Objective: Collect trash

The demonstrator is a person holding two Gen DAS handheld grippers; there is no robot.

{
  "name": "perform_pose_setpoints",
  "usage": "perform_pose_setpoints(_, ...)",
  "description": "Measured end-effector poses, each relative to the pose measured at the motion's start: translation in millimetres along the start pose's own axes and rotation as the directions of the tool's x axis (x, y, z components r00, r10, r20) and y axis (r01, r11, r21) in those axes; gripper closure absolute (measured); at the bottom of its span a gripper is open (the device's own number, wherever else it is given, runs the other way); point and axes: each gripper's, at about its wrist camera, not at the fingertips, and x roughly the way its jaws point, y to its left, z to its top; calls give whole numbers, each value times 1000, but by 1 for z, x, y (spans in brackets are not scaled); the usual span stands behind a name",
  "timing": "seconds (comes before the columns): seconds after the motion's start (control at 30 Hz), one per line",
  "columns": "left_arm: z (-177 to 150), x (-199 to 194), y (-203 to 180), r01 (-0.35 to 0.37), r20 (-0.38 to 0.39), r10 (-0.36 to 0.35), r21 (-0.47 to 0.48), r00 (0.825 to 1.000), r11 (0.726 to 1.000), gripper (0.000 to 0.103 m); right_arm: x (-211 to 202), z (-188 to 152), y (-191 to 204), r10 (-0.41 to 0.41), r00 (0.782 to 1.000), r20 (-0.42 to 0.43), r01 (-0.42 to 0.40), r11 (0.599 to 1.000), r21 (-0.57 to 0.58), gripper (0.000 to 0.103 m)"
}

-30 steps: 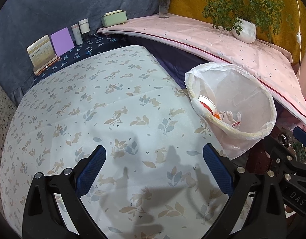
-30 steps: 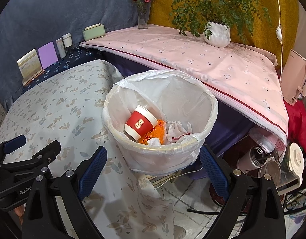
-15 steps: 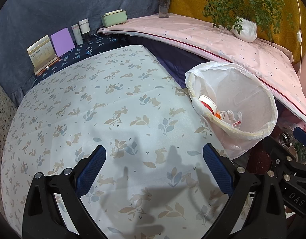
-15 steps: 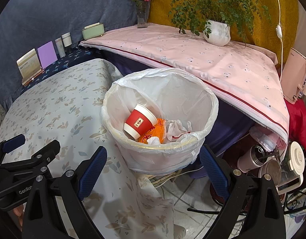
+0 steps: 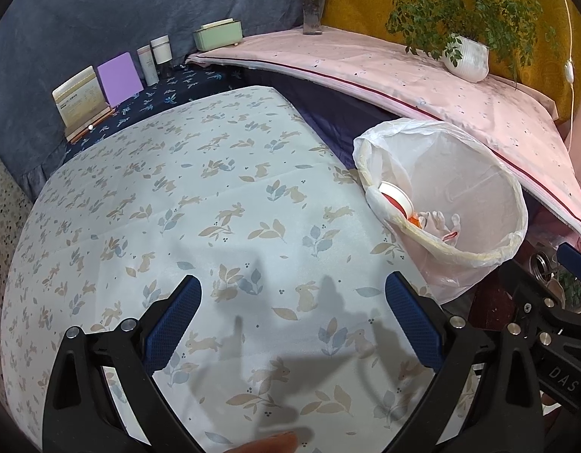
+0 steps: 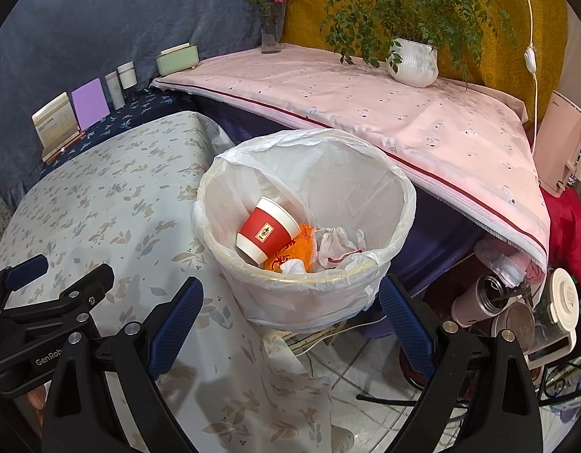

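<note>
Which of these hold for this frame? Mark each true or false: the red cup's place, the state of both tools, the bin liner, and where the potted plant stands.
1. The red paper cup lies inside the bin. True.
2. The right tool is shut on a tissue. False: it is open, with nothing between its fingers.
3. The bin is lined with a white plastic bag. True.
4. The potted plant stands on the rabbit-print cloth. False: it stands on the pink cloth.
5. The left tool is open over the rabbit-print cloth. True.
</note>
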Motion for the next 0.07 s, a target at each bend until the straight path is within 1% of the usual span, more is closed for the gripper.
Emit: perform_pose_setpoints(0.07,0,1,-1,2,3,-2,6,1000,1000,9,0,0,0,0,1000,0,0,1000,0,13)
